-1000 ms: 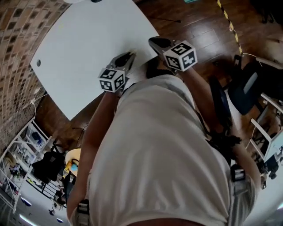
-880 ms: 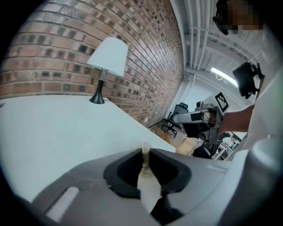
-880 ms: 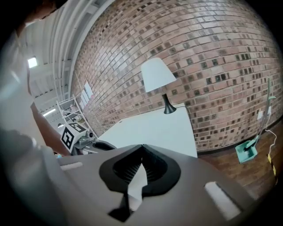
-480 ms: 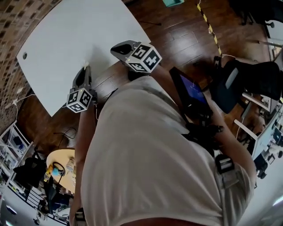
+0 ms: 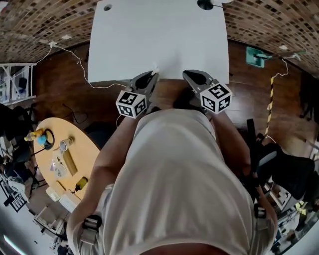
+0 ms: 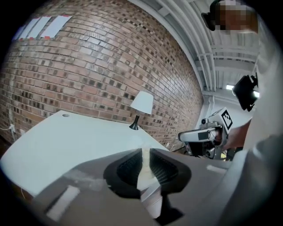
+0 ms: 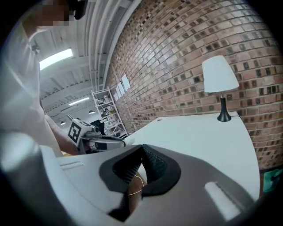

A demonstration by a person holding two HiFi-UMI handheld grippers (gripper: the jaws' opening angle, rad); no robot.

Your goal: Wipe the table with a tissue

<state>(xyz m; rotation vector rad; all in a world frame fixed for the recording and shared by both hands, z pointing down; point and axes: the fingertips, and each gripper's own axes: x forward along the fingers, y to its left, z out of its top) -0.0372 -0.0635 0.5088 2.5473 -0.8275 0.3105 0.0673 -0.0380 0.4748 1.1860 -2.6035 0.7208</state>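
Fingers of the left gripper are clamped on a white tissue, which stands as a thin folded strip between the ribbed pads and pokes out a little past the tips. The right gripper has its fingers brought together at the tips with nothing between them. The brick wall fills the background. The white table is next in size and is bare except for a lamp with a white shade at its far edge and a small round hole near a far corner. Both grippers hang over the near edge of the table, side by side and pointing toward it, with the tissue just above the surface rather than pressed on it. Wiping does not seem to have started: the step in hand looks like bringing the tissue to the table. The next move probably calls for lowering the left gripper until the tissue lies flat on the top, then sweeping it across with steady light pressure while the grip holds. The right gripper has no clear job here and should stay out of the sweep. No brand or readable writing shows; the only print is the black-and-white square pattern on the left gripper's cube and the right gripper's cube.
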